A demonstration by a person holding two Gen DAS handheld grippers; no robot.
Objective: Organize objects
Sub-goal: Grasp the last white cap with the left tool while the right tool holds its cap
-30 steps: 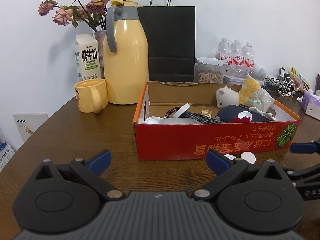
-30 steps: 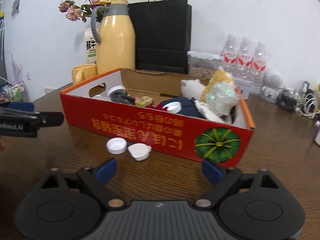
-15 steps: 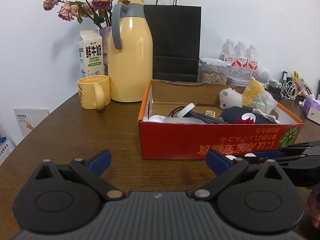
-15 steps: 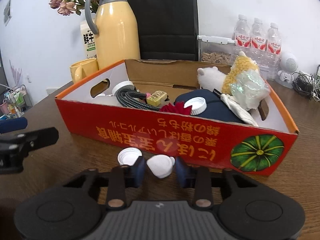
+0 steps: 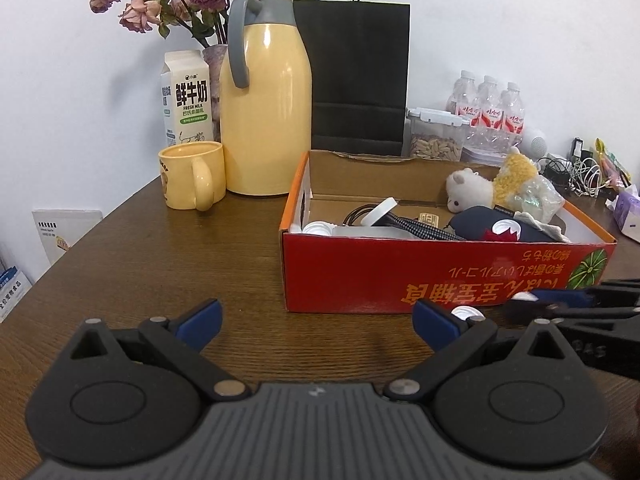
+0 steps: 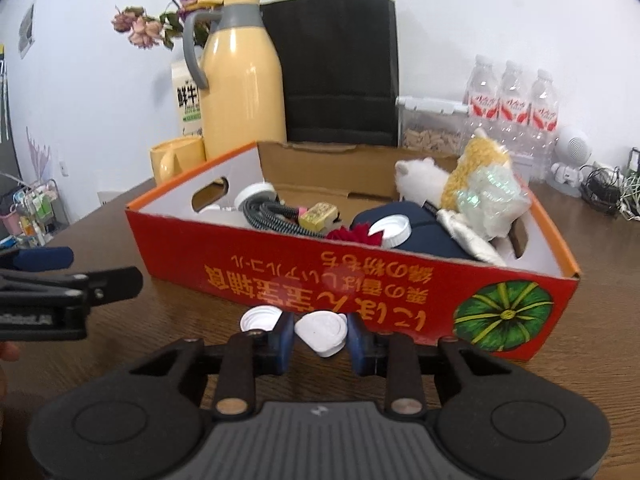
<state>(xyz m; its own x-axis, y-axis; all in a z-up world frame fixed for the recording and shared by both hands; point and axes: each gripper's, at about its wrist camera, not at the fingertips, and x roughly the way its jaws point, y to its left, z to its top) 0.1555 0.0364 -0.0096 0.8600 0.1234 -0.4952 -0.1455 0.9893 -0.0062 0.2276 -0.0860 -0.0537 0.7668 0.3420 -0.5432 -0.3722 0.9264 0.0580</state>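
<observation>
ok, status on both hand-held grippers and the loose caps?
Right hand-held gripper shut on white cap, table level, in front of red box. Left hand-held gripper open, empty. Second cap loose just left. Path into box unobstructed.

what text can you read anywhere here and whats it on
"鲜牛奶" and "FRESH MILK": milk carton
"Robot.AI", partly cut off: left gripper side
Upside-down yellow Japanese print: red box, not reliably readable
Bottle labels: too small
Booklet: too blurred
</observation>
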